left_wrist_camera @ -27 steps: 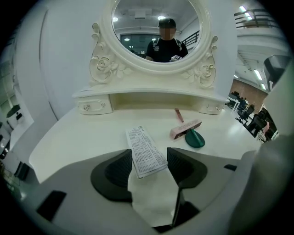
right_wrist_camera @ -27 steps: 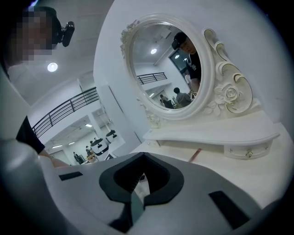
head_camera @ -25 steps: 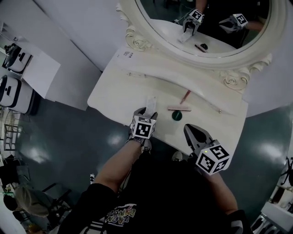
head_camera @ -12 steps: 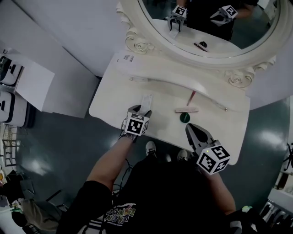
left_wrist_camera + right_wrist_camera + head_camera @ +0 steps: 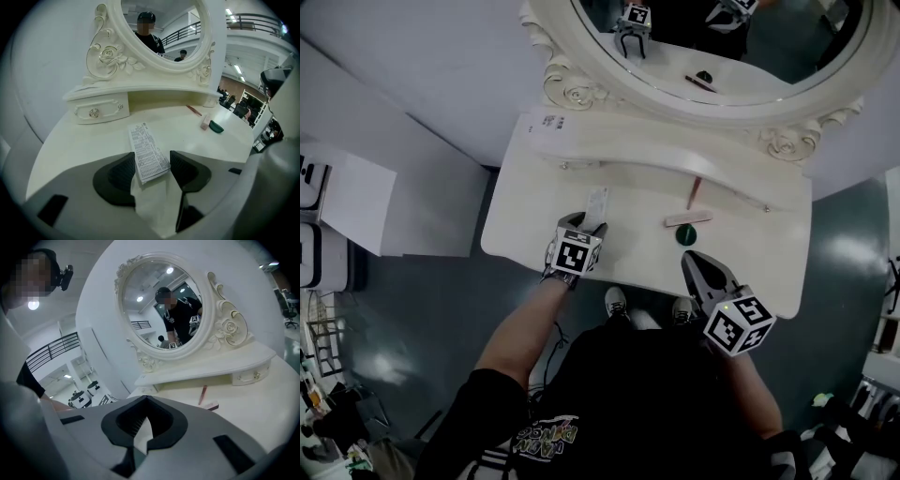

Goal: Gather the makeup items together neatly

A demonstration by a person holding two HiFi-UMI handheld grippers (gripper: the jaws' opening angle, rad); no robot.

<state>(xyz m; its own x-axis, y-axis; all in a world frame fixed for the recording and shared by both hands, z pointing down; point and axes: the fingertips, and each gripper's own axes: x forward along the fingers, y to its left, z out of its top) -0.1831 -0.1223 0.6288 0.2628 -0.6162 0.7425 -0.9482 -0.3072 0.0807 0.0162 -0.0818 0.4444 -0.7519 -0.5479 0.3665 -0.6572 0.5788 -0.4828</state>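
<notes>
On the white vanity top point(image 5: 525, 211), my left gripper point(image 5: 586, 225) is shut on a printed sachet point(image 5: 596, 202); its pads press the sachet's long edges point(image 5: 149, 152), and the far end points at the mirror. Right of it lie a red pencil point(image 5: 695, 191), a pink stick point(image 5: 687, 218) and a dark green compact point(image 5: 686, 235), close together. The left gripper view shows the pencil point(image 5: 193, 110), stick point(image 5: 205, 123) and compact point(image 5: 216, 126) at the far right. My right gripper point(image 5: 690, 262) hangs shut and empty at the table's front edge, just below the compact; the pencil point(image 5: 203, 393) and stick point(image 5: 211, 406) lie beyond its jaws point(image 5: 146, 404).
An oval mirror in a carved white frame point(image 5: 567, 89) stands at the back over a raised shelf with a small drawer point(image 5: 98, 111). A white label point(image 5: 547, 120) lies on the shelf's left end. Dark floor point(image 5: 422, 309) lies beyond the table's edges.
My left gripper has slid left along the tabletop with the sachet, farther from the green compact. The right gripper has hardly moved. The head view has shifted.
</notes>
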